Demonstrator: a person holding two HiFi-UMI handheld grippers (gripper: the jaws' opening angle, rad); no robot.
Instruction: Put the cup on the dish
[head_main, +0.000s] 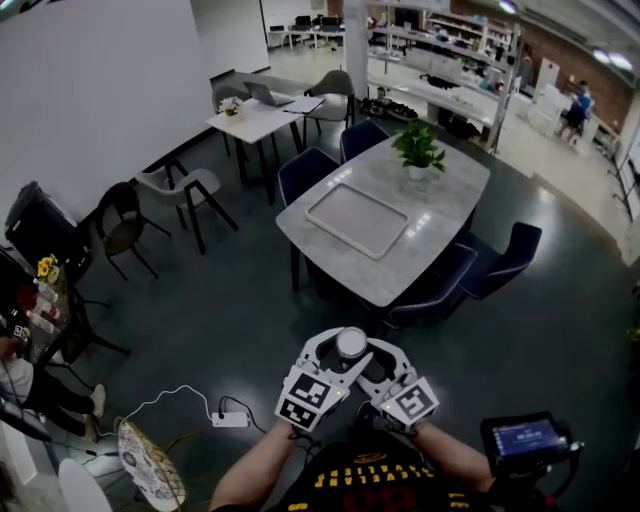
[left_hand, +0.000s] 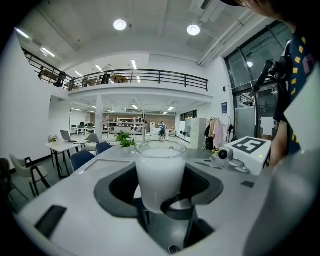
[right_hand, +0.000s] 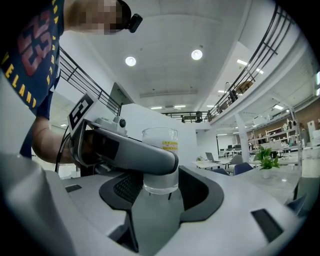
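My left gripper (left_hand: 160, 186) has its jaws spread wide and pinched on the frosted white glass cup (head_main: 351, 343). The cup stands upright between them, mouth up, resting on no surface. My right gripper (right_hand: 161, 186) comes in from the other side with the same cup between its jaws. In the right gripper view the left gripper's grey finger lies across one of them, so I cannot tell whether the right pads press or only flank the glass. In the head view both grippers meet in front of my chest (the cup is the round pale spot between them). The pale rectangular tray-like dish (head_main: 357, 220) lies well apart, straight ahead on the grey marble-topped table (head_main: 440, 215), its long axis slanting from far left to near right. Neither hand is clearly nearer. I judge the carry must go forward over the near table edge. A green potted plant (head_main: 418, 150) stands beyond the dish.
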